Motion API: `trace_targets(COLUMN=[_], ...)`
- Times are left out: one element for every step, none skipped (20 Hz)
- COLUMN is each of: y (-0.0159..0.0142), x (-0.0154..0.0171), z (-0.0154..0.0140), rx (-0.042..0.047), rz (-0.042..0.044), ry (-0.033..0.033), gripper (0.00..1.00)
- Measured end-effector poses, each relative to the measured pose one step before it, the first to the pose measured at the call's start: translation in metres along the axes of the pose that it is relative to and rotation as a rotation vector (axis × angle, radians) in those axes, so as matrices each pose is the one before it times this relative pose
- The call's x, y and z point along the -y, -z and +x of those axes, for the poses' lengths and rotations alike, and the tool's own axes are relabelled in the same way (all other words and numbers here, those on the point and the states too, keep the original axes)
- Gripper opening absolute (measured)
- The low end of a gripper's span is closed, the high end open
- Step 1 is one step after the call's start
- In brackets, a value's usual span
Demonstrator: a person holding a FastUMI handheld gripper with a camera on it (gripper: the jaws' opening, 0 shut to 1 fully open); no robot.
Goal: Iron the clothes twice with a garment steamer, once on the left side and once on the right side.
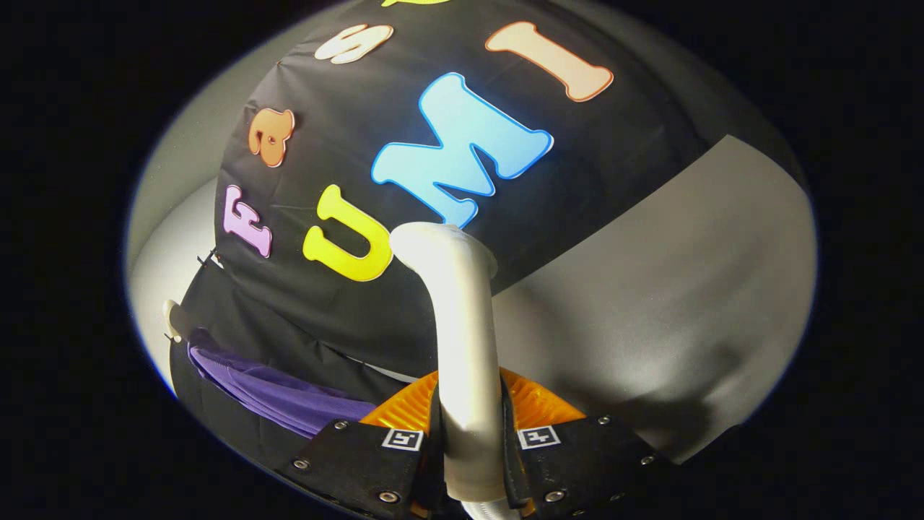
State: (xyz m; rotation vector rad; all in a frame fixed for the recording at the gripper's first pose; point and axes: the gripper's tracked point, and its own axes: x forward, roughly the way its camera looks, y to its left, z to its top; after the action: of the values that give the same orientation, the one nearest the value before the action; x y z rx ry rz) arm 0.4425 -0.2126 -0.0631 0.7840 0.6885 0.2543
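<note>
Tool (471, 440) clamped tight on the steamer (462, 339) handle, both fingers pressing it, head raised ahead. The purple garment (274, 393) hangs off to the left, well apart. Risk: the smooth handle twists in the grip and the head swings wide of the cloth.

One steamer (462, 347) stands up at the bottom centre of the frame, pressed between the two fingers (361, 455) of the one gripper (469, 451). Each finger carries one square marker, two in all: one marker (402, 438) left of the steamer, the other (538, 436) right of it. One purple garment (278, 393) hangs at the lower left. One hook (172, 318) shows above it at the left.
</note>
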Motion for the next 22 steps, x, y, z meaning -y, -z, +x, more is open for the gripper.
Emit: trace_targets(y=[0.00407,0.00550,0.00591,0.00842,0.00692,0.00638,0.00298,0.00611,0.00406,0.00370,0.00413,0.00327,0.00280,0.00417,0.00504,0.00460,0.00384,0.00277,0.00308,0.00194,0.00255,0.00269], x=[-0.00981,-0.01019,-0.00998,-0.00927,-0.00899,-0.00958,-0.00945,-0.00771,-0.00922,-0.00860,-0.00916,-0.00825,-0.00823,-0.00891,-0.00902,-0.00817,-0.00678,-0.00583,-0.00605,-0.00767,-0.00873,-0.00881], z=[-0.00967,-0.01166,-0.01061,-0.00839,-0.00879,-0.00839,-0.00584,-0.00766,-0.00844,-0.00725,-0.00830,-0.00712,-0.00757,-0.00829,-0.00682,-0.00645,-0.00647,-0.00581,-0.00532,-0.00562,-0.00567,-0.00514], rx=[0.02116,0.02006,0.01579,0.01470,0.01591,0.02077,0.02073,0.01660,0.01753,0.01817,0.01491,0.01491,0.01451,0.01351,0.01086,0.01043,0.01680,0.02010,0.01973,0.01751,0.01381,0.00951], rz=[-0.01361,-0.00945,-0.00505,-0.00524,-0.01446,-0.00922,-0.00393,-0.00598,0.00022,-0.00165,-0.00726,-0.00679,-0.00981,-0.00476,-0.00302,-0.00583,-0.00992,-0.01732,-0.01902,-0.01738,-0.01456,-0.01174], ry=[-0.00083,-0.00083,0.00286,0.00671,0.00802,0.01069,0.01093,0.00780,0.00356,0.00008,0.00014,0.00131,-0.00024,-0.00396,-0.00797,-0.00626,0.00005,0.00553,0.00494,-0.00046,-0.00464,-0.00712], gripper=[0.33,0.33,0.33,0.33,0.33,0.33,0.33,0.33,0.33,0.33,0.33,0.33,0.33,0.33,0.33,0.33,0.33,0.33,0.33,0.33,0.33,0.33])
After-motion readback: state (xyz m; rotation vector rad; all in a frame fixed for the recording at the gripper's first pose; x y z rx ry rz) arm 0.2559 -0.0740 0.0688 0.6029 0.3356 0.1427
